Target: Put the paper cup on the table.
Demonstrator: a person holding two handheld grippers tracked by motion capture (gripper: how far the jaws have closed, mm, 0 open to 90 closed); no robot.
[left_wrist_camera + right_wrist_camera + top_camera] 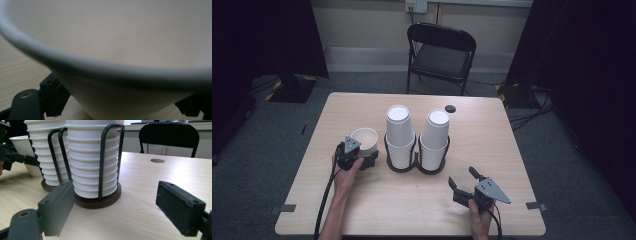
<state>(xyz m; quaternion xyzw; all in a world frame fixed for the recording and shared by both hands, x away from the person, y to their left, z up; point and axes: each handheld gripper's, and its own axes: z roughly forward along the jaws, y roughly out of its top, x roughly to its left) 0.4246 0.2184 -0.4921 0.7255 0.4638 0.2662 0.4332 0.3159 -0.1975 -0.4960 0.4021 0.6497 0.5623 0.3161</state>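
Between the left claw's (pixel 362 159) pads stands the paper cup (pixel 364 139) (upright on the table), pinched at its base

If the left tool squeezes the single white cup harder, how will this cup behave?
The single cup looks like thin paper, so its wall would probably dent between the jaws of the left tool. It is empty, likely very light. Its narrow base may let it tip if pushed on the table.
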